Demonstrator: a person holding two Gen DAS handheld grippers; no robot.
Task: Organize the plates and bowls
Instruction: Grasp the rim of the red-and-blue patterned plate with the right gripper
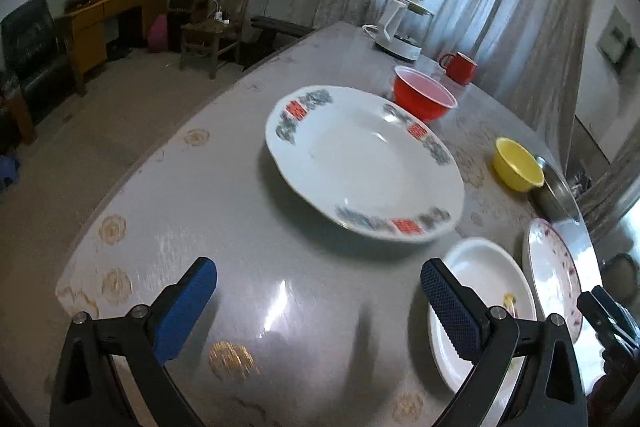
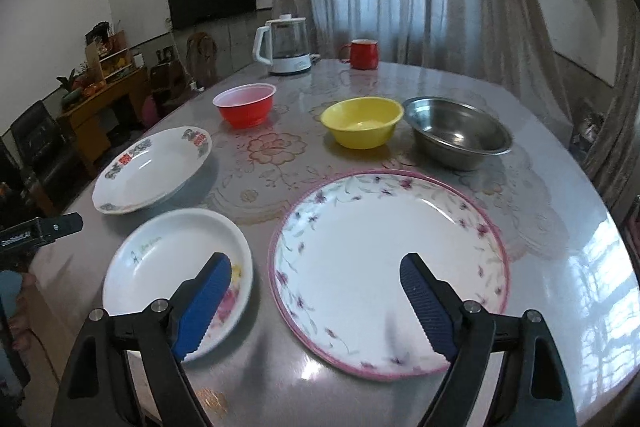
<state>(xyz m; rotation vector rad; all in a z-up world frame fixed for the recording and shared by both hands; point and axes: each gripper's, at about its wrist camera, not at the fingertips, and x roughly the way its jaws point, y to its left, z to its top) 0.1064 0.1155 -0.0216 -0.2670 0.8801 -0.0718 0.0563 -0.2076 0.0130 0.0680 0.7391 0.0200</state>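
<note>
Three plates lie on the table: a white plate with a green and red rim pattern, a small white dish, and a large pink-rimmed floral plate. Behind them stand a red bowl, a yellow bowl and a steel bowl. My left gripper is open and empty, short of the patterned plate. My right gripper is open and empty above the near edge of the floral plate.
A white electric kettle and a red mug stand at the far side of the round table. Curtains hang behind. Chairs and a wooden desk stand on the floor to the left.
</note>
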